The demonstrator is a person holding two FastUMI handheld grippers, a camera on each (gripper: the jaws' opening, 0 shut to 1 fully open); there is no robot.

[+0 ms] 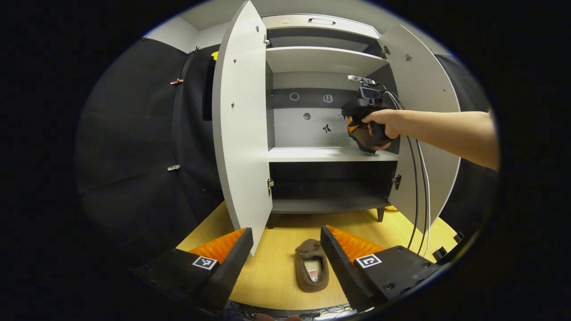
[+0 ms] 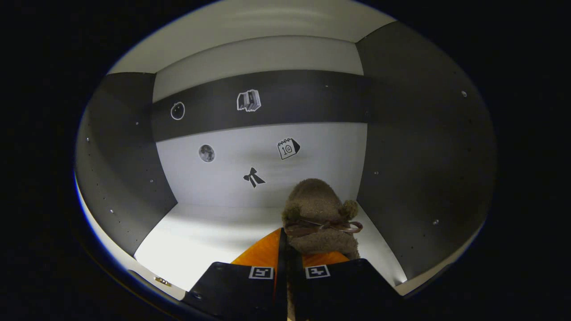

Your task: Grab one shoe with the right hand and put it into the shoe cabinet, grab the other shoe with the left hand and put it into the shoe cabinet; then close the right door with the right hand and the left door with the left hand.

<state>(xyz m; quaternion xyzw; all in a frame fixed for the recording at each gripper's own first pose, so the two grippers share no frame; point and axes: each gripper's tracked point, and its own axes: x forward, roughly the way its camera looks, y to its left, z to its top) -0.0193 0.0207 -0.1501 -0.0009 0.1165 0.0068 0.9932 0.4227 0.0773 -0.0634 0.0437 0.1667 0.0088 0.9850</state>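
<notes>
right gripper point(image 2: 285, 249) pinched tight on slipper point(image 2: 319, 214) just above cabinet shelf point(image 2: 200, 236); early release cd tip it off the edge. left gripper point(image 1: 285, 249) wide open, empty, over other slipper point(image 1: 311, 265) on floor.

You have two fuzzy brown slippers: one point(image 1: 312, 269) at lower centre on the yellow wooden floor point(image 1: 276, 267), one point(image 2: 319, 218) at lower centre of the right gripper view. The grey shoe cabinet point(image 1: 323, 60) has two open doors, left point(image 1: 241, 129) and right point(image 1: 426, 133). Five small stickers point(image 2: 249, 100) mark its back wall.
</notes>
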